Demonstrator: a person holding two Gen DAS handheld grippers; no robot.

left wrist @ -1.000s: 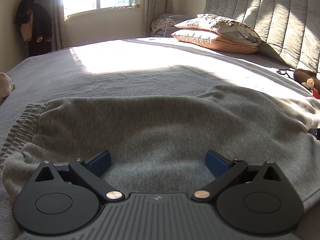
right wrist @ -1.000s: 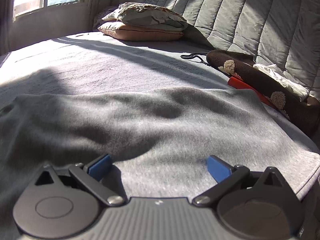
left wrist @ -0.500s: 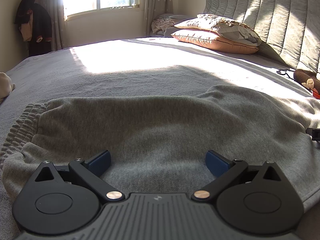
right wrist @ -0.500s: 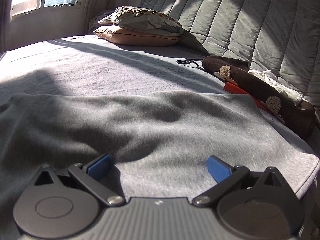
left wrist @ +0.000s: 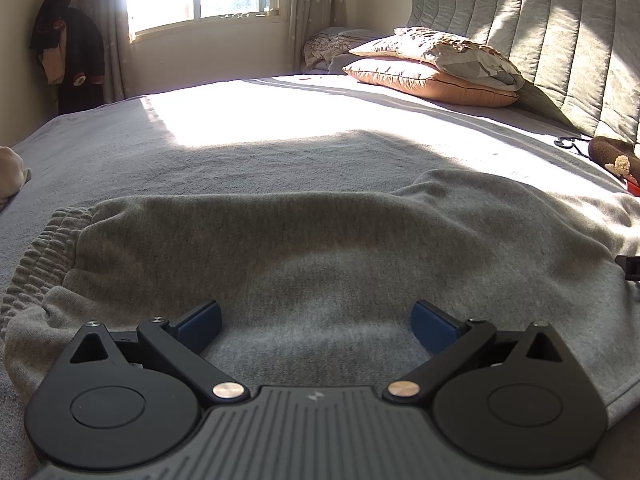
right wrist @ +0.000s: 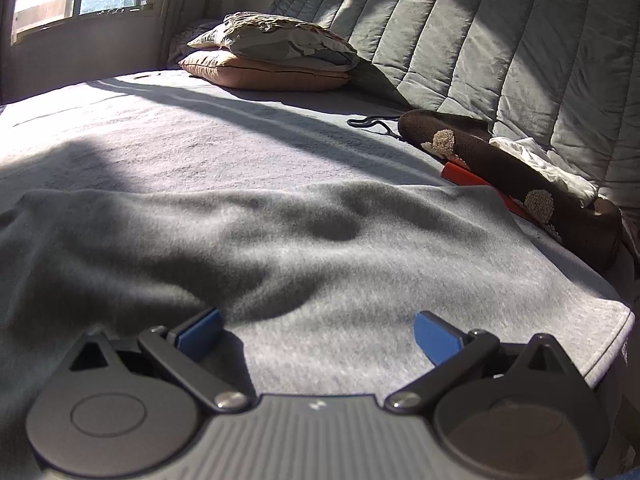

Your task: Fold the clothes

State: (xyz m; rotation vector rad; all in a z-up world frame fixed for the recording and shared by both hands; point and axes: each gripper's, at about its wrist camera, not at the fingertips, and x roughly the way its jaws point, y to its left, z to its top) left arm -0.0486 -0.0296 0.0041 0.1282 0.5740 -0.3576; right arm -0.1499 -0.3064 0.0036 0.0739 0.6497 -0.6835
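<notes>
1. As I read it, I am at the very start of a fold: the grey sweatpants (left wrist: 320, 248) lie spread flat across the bed (left wrist: 280, 148), and neither of my claws has taken hold of any cloth.
2. The ribbed waistband (left wrist: 36, 256) sits at about 9 o'clock in my left view. In my right view the hemmed edge (right wrist: 612, 332) runs off toward 4 o'clock at the bed's side.
3. My left claw (left wrist: 316, 324) stands wide apart, low over the near part of the cloth and holding nothing; I cannot tell whether the pads brush the fabric.
4. My right claw (right wrist: 316, 330) is just as wide apart and empty, low over the same garment.
5. Next I judge each claw must drop onto the near edge, pinch one layer cleanly, then lift and carry it toward 12 o'clock.
6. The brown cushion (right wrist: 520, 176) at 2 o'clock lies near the cloth's far corner.
</notes>
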